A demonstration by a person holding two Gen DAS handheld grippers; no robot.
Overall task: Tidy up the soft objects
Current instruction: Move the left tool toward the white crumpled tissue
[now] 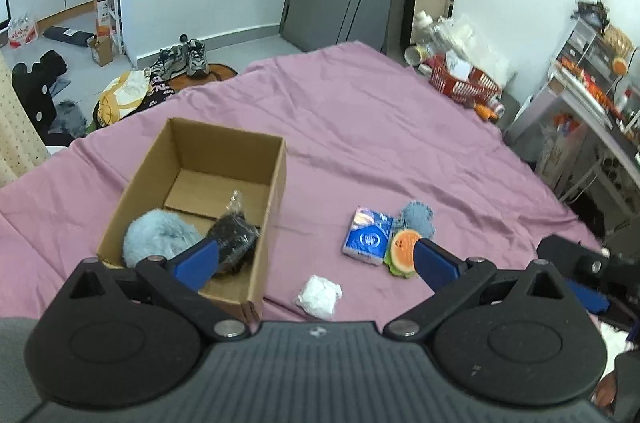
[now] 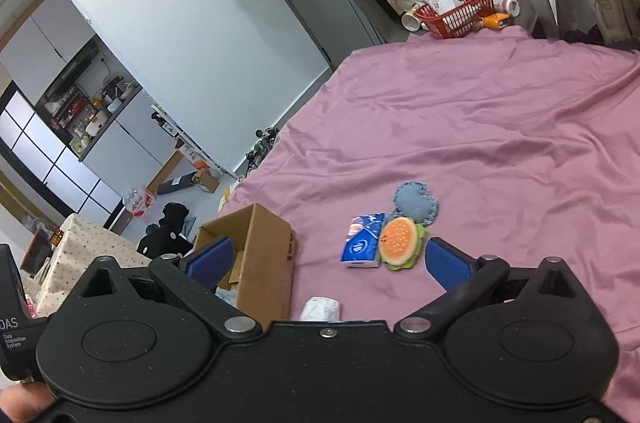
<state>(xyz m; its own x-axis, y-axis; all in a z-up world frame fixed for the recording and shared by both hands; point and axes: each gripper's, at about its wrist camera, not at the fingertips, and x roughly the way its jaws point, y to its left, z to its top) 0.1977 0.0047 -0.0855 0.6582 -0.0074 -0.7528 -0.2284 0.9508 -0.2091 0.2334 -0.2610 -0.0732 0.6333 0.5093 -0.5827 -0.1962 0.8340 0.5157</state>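
Note:
An open cardboard box (image 1: 276, 183) (image 2: 264, 255) stands on the purple sheet (image 1: 360, 127). Inside it lie a fluffy pale-blue ball (image 1: 156, 237) and a black wrapped bundle (image 1: 234, 237). To its right lie a blue tissue pack (image 1: 367, 236) (image 2: 362, 241), a burger-shaped plush (image 1: 402, 250) (image 2: 398, 243), a denim heart cushion (image 1: 418, 217) (image 2: 416, 203) and a white crumpled wad (image 1: 320, 296) (image 2: 322, 308). My left gripper (image 1: 316, 259) is open with nothing between its blue pads, above the box's near right corner. My right gripper (image 2: 328, 261) is open and empty too, between the box and the burger plush.
A red plastic basket (image 1: 468, 79) (image 2: 460, 9) with bottles and cups around it sits beyond the sheet's far corner. A metal shelf unit (image 1: 592, 91) stands on the right. Shoes (image 1: 184, 59), bags and clothes lie on the floor to the left. The other gripper's black body (image 1: 580, 263) shows at the right edge.

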